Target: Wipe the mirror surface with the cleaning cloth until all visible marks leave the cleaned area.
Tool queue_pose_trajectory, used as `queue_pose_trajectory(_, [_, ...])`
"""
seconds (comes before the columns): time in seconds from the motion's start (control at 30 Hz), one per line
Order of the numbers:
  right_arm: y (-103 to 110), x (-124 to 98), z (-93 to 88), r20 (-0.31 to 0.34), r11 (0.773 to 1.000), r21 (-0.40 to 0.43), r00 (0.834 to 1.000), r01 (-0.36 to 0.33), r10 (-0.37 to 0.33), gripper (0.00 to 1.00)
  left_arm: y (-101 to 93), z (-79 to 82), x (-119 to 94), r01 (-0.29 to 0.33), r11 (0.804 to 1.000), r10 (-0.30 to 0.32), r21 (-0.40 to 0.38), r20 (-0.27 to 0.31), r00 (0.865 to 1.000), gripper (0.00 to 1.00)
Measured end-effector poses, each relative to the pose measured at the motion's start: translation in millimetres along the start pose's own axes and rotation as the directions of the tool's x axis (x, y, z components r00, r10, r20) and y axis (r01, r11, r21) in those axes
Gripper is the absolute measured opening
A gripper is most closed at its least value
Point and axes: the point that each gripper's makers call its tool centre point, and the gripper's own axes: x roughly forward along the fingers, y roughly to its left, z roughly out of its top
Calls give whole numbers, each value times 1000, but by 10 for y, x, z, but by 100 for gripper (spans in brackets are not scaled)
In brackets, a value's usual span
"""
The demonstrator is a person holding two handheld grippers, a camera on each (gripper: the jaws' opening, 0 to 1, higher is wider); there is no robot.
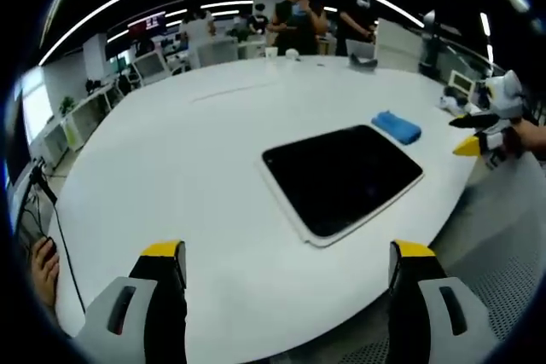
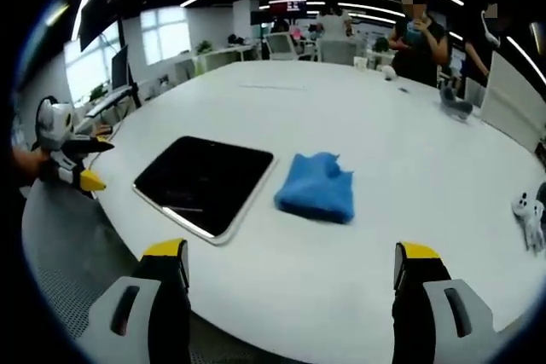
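The mirror (image 1: 341,178) (image 2: 205,182), a dark rounded rectangle with a pale rim, is laid flat on the white table (image 1: 188,168) (image 2: 409,176) near its edge. The blue cleaning cloth (image 1: 397,127) (image 2: 317,187) is seen crumpled just beside the mirror, apart from both grippers. The left gripper (image 1: 286,262) (image 2: 81,164) is held wide open over the table edge, with nothing gripped. The right gripper (image 2: 290,266) (image 1: 473,134) is likewise spread wide and empty, short of the cloth. People (image 1: 299,14) are stood at the table's far side.

The cloth (image 2: 315,186) lies just beside the mirror (image 2: 205,182) on the table (image 2: 409,151).
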Motion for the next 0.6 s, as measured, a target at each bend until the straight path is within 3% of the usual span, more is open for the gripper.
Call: queue_pose_trajectory(0.6, [8,-4,-65,-19,999,32,1000,-9,10,99,16,-15,-3,-13,1000,13,-5,-5,1000,99])
